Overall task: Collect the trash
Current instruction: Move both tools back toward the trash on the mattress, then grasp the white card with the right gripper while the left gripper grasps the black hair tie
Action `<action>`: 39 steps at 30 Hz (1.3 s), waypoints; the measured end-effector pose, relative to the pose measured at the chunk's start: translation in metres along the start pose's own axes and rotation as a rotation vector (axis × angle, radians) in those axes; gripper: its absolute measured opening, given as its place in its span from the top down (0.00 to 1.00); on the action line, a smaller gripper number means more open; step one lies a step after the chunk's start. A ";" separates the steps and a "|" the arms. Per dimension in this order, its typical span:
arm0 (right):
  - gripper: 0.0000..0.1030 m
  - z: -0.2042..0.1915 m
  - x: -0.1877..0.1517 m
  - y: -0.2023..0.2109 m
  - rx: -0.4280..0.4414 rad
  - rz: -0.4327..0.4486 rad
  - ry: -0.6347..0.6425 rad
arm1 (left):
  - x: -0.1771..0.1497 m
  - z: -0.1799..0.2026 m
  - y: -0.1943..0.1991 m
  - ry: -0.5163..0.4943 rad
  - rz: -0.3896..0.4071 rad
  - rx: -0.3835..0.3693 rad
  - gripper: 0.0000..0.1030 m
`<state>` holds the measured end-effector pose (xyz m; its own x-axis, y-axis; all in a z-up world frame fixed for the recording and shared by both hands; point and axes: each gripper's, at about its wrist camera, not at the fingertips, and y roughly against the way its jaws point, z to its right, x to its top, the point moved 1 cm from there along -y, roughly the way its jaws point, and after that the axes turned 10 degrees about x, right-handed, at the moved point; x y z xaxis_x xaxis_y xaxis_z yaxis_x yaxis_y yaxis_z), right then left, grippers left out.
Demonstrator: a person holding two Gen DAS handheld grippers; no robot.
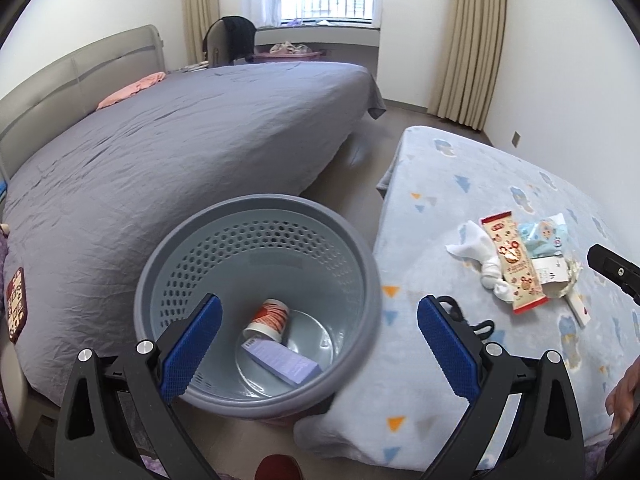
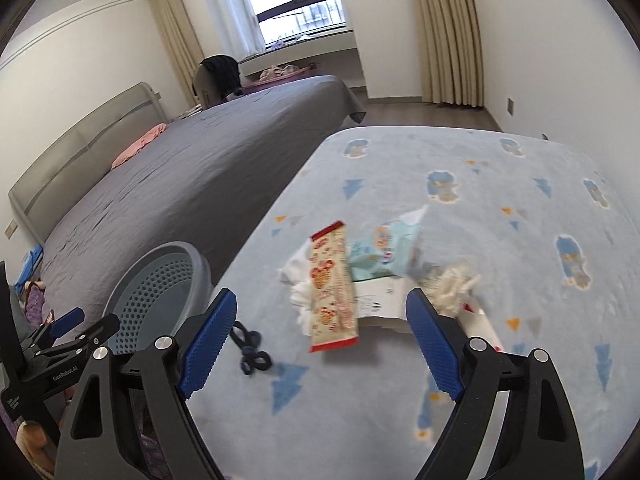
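A grey perforated bin stands on the floor between the bed and a blue blanket. Inside lie a red-and-white paper cup and a purple box. My left gripper hovers open over the bin with nothing between its fingers. Trash lies in a heap on the blanket: a red-edged snack wrapper, a light-blue tissue pack, a white carton, crumpled paper and white tissue. My right gripper is open and empty just short of the wrapper.
A dark looped cord lies on the patterned blue blanket near the right gripper's left finger. A large grey bed fills the left, with a pink cloth on it. A person's hand shows at the right edge.
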<state>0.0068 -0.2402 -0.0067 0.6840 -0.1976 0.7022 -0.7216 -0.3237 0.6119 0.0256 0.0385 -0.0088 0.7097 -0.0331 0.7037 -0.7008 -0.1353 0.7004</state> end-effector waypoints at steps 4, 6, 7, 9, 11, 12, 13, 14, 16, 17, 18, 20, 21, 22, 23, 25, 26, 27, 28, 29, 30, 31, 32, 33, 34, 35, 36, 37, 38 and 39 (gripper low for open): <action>0.19 0.025 -0.002 0.014 -0.030 0.023 -0.033 | 0.002 0.027 0.005 -0.032 0.003 -0.034 0.06; 0.20 0.037 -0.004 0.020 -0.047 0.032 -0.049 | 0.003 0.036 0.006 -0.047 0.005 -0.047 0.06; 0.20 0.043 -0.005 0.023 -0.056 0.035 -0.059 | 0.003 0.044 0.008 -0.056 0.008 -0.057 0.07; 0.19 0.057 -0.007 0.028 -0.077 0.039 -0.080 | 0.004 0.058 0.010 -0.076 0.013 -0.079 0.07; 0.19 0.071 -0.010 0.033 -0.094 0.040 -0.104 | 0.004 0.069 0.012 -0.091 0.016 -0.092 0.07; 0.19 0.077 -0.011 0.036 -0.101 0.041 -0.115 | 0.004 0.074 0.012 -0.098 0.017 -0.097 0.07; 0.20 0.082 -0.012 0.038 -0.109 0.042 -0.124 | 0.005 0.081 0.012 -0.108 0.018 -0.103 0.07; 0.20 0.088 -0.013 0.041 -0.119 0.044 -0.133 | 0.006 0.087 0.012 -0.116 0.019 -0.108 0.07; 0.20 0.097 -0.015 0.044 -0.136 0.046 -0.146 | 0.006 0.096 0.010 -0.129 0.019 -0.113 0.06; 0.19 0.102 -0.017 0.046 -0.144 0.046 -0.150 | 0.006 0.101 0.009 -0.136 0.020 -0.115 0.06; 0.19 0.105 -0.018 0.046 -0.150 0.045 -0.152 | 0.006 0.106 0.008 -0.142 0.020 -0.118 0.06; 0.19 0.110 -0.020 0.047 -0.164 0.039 -0.153 | 0.007 0.113 0.006 -0.151 0.020 -0.120 0.06; 0.19 0.113 -0.021 0.046 -0.168 0.034 -0.153 | 0.006 0.115 0.004 -0.155 0.020 -0.120 0.06; 0.20 0.116 -0.023 0.044 -0.172 0.024 -0.155 | 0.006 0.119 0.003 -0.159 0.021 -0.118 0.06; 0.20 0.117 -0.024 0.042 -0.173 0.015 -0.156 | 0.005 0.121 0.002 -0.163 0.022 -0.116 0.06; 0.20 0.122 -0.027 0.037 -0.180 -0.009 -0.155 | 0.003 0.124 -0.002 -0.167 0.017 -0.116 0.06; 0.20 0.122 -0.029 0.034 -0.182 -0.018 -0.155 | 0.002 0.125 -0.004 -0.169 0.014 -0.116 0.06; 0.20 0.124 -0.030 0.031 -0.182 -0.028 -0.154 | 0.001 0.126 -0.006 -0.171 0.012 -0.115 0.06; 0.20 0.125 -0.031 0.027 -0.182 -0.042 -0.151 | 0.000 0.128 -0.008 -0.176 0.011 -0.111 0.06; 0.20 0.126 -0.033 0.023 -0.180 -0.051 -0.150 | -0.001 0.128 -0.010 -0.179 0.011 -0.107 0.06; 0.20 0.128 -0.034 0.019 -0.175 -0.061 -0.150 | -0.002 0.128 -0.012 -0.182 0.011 -0.102 0.06; 0.20 0.130 -0.036 0.014 -0.175 -0.070 -0.151 | -0.003 0.128 -0.015 -0.183 0.009 -0.098 0.06; 0.20 0.131 -0.037 0.010 -0.180 -0.080 -0.151 | -0.005 0.128 -0.017 -0.183 0.005 -0.095 0.06; 0.20 0.134 -0.038 0.005 -0.183 -0.091 -0.152 | -0.005 0.127 -0.020 -0.184 0.002 -0.092 0.06; 0.20 0.136 -0.039 0.000 -0.183 -0.102 -0.156 | -0.006 0.126 -0.023 -0.182 -0.004 -0.086 0.06; 0.20 0.137 -0.039 -0.006 -0.183 -0.115 -0.158 | -0.007 0.125 -0.025 -0.180 -0.008 -0.081 0.06; 0.20 0.138 -0.039 -0.009 -0.184 -0.120 -0.155 | -0.007 0.123 -0.027 -0.178 -0.011 -0.077 0.06; 0.20 0.138 -0.039 -0.013 -0.194 -0.122 -0.144 | -0.008 0.121 -0.030 -0.174 -0.016 -0.072 0.06; 0.20 0.137 -0.039 -0.016 -0.202 -0.124 -0.137 | -0.009 0.119 -0.032 -0.170 -0.019 -0.068 0.07; 0.20 0.138 -0.039 -0.019 -0.210 -0.131 -0.132 | -0.009 0.117 -0.033 -0.167 -0.022 -0.066 0.07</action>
<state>0.0088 -0.3537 -0.0958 0.7707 -0.2899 0.5675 -0.6233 -0.1582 0.7658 0.0512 -0.0725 -0.0522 0.7231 -0.1953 0.6626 -0.6844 -0.0723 0.7255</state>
